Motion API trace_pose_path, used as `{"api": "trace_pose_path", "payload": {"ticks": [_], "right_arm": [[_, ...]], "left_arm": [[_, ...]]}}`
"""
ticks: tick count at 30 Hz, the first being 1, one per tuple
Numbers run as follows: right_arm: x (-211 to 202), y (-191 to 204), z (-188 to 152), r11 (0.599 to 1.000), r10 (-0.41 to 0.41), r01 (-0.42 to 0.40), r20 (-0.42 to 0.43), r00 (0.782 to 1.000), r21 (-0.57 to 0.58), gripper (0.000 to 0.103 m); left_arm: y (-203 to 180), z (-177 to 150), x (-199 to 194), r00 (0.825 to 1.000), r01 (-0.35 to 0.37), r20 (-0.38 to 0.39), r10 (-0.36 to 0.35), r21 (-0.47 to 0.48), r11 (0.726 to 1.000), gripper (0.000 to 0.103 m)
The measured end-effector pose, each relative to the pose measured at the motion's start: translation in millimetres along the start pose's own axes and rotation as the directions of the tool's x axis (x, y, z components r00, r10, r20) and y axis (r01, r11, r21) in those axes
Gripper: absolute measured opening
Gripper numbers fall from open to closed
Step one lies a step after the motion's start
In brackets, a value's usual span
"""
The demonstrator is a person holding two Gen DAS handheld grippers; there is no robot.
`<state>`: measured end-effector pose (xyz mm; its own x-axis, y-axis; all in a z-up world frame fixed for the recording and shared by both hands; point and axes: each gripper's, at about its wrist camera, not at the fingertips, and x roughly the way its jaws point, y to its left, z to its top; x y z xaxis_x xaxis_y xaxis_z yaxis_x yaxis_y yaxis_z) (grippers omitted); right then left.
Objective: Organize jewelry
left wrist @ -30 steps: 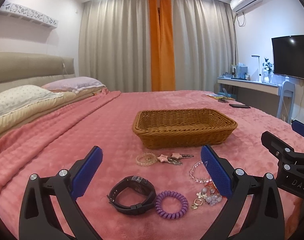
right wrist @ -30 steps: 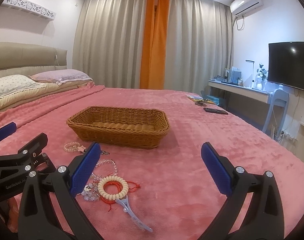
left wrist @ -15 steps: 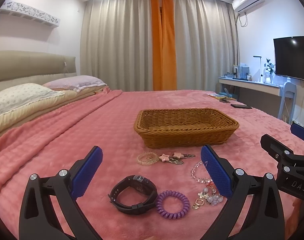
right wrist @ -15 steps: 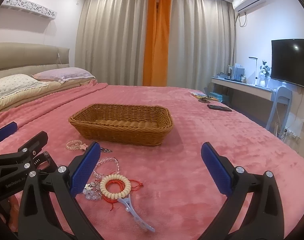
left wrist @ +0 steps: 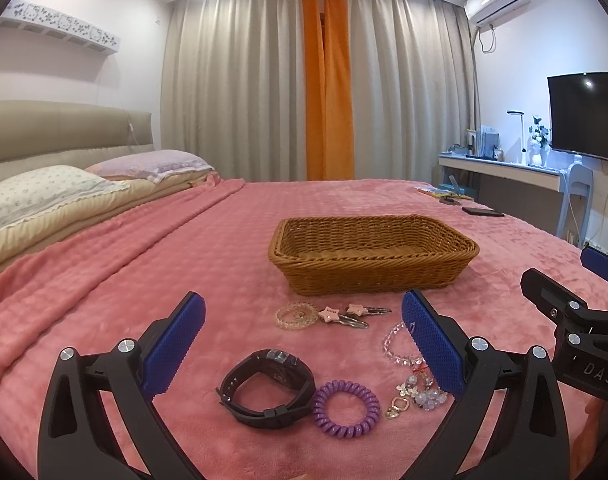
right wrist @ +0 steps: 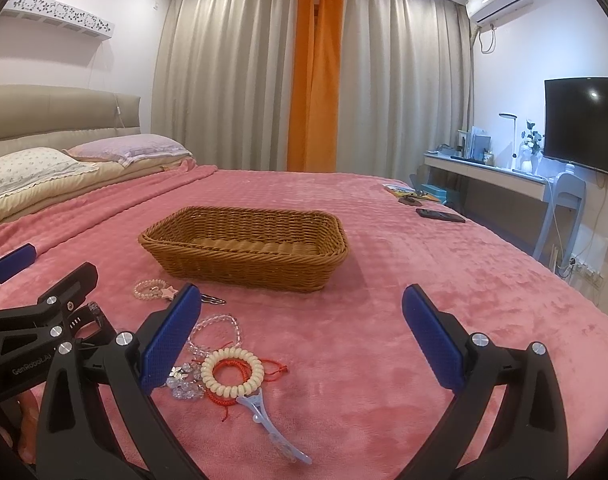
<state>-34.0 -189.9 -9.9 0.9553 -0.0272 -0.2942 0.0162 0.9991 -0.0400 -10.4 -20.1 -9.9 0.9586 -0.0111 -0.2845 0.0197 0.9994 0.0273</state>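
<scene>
An empty wicker basket (left wrist: 372, 256) (right wrist: 248, 248) sits on the pink bedspread. In front of it lie a black watch (left wrist: 268, 388), a purple coil hair tie (left wrist: 346, 408), a clear bead bracelet (left wrist: 296, 316), star hair clips (left wrist: 346, 314), a crystal bracelet (left wrist: 396, 344) and charms (left wrist: 416, 392). The right wrist view shows a cream coil hair tie (right wrist: 232, 372), red cord (right wrist: 264, 368) and a blue hair clip (right wrist: 270, 428). My left gripper (left wrist: 302, 348) is open above the watch. My right gripper (right wrist: 302, 340) is open and empty, right of the cream tie.
Pillows (left wrist: 44, 196) lie at the far left. A phone (left wrist: 482, 211) and small items (left wrist: 444, 194) lie on the bed's far right. A desk (left wrist: 504, 172), chair (left wrist: 576, 200) and TV (left wrist: 584, 114) stand beyond the bed's right edge.
Both grippers have drifted slightly; the basket and jewelry sit a little further right in both views. Nothing was picked up or released.
</scene>
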Motion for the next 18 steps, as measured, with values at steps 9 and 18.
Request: {"api": "trace_pose_path", "payload": {"ticks": [9, 18], "right_arm": [[1.4, 0.5, 1.0, 1.0, 0.008, -0.008, -0.006, 1.0, 0.001, 0.097], [1.8, -0.1, 2.0, 1.0, 0.01, -0.01, -0.005, 1.0, 0.002, 0.097]], "left_arm": [[-1.1, -0.8, -1.4, 1.0, -0.003, 0.002, 0.003, 0.009, 1.0, 0.096], [-2.5, -3.6, -1.8, 1.0, -0.002, 0.004, 0.002, 0.011, 1.0, 0.096]]}}
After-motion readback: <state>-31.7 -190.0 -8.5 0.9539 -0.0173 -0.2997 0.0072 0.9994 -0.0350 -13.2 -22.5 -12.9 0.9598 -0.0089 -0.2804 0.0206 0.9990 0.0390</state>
